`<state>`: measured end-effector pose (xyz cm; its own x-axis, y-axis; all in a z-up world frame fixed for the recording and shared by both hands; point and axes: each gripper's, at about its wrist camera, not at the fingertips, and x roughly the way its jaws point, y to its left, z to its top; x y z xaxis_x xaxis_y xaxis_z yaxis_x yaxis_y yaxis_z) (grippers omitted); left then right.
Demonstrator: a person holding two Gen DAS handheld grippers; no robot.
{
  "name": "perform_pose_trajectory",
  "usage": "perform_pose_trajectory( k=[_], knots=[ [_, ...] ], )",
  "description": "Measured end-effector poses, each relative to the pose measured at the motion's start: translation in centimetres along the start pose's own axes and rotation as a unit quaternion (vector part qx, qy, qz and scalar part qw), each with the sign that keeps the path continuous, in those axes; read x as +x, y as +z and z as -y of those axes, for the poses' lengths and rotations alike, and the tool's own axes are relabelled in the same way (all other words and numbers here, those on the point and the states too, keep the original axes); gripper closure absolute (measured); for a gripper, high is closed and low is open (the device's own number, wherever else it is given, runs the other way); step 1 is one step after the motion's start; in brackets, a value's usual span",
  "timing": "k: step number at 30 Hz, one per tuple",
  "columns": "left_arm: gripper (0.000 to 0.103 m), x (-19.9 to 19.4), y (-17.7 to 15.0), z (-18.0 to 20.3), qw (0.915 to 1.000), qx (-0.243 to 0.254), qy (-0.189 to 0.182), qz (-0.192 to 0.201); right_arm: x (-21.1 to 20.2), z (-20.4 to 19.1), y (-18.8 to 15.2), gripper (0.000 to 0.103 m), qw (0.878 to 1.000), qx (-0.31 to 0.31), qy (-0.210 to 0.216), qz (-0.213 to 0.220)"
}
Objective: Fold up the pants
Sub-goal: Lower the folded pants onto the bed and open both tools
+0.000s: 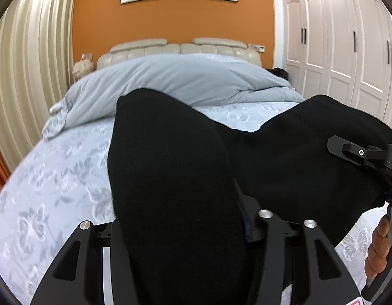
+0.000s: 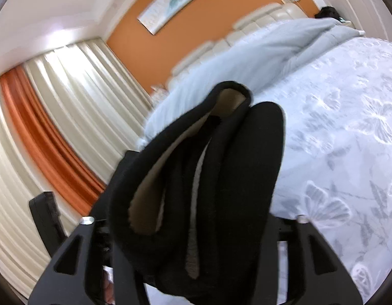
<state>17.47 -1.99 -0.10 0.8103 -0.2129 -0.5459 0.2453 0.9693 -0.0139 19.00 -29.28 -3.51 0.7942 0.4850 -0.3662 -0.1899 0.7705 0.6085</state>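
The black pants (image 1: pixel 175 167) hang in the air above the bed, held by both grippers. My left gripper (image 1: pixel 185 231) is shut on a thick fold of the pants, which covers its fingertips. My right gripper (image 2: pixel 193 228) is shut on the pants (image 2: pixel 221 167) at an edge where the beige lining shows. The right gripper (image 1: pixel 358 155) also shows at the right edge of the left wrist view, gripping the far end of the same cloth. The fingertips of both are hidden by fabric.
A bed with a pale butterfly-print cover (image 1: pixel 56 178) lies below. A bunched blue-grey duvet (image 1: pixel 170 81) sits near the cream headboard (image 1: pixel 180 48). Curtains (image 1: pixel 28 63) stand at left, white wardrobe doors (image 1: pixel 343 50) at right. The left gripper's body (image 2: pixel 46 213) shows at lower left.
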Motion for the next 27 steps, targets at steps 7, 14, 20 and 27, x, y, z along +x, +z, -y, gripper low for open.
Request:
perform_pose_trajectory(
  k=[7,14,20,27],
  knots=[
    [0.027,5.7,-6.0,-4.3,0.9912,0.005,0.09,-0.097,-3.1,8.8,-1.5,0.042,0.981,0.096,-0.167,0.015],
    [0.017,-1.1,-0.2,-4.7,0.9953,-0.081,0.05,-0.017,-0.6,-0.8,-0.7,0.058,0.995,-0.043,-0.076,-0.042],
    [0.016,7.2,-7.8,-1.7,0.9865,0.008,0.084,-0.14,2.9,4.7,-4.5,0.103,0.985,-0.016,-0.116,-0.125],
    [0.016,4.6,-5.8,0.2,0.9938,0.017,0.08,-0.076,2.2,0.6,-2.8,0.101,0.981,-0.069,-0.135,-0.123]
  ],
)
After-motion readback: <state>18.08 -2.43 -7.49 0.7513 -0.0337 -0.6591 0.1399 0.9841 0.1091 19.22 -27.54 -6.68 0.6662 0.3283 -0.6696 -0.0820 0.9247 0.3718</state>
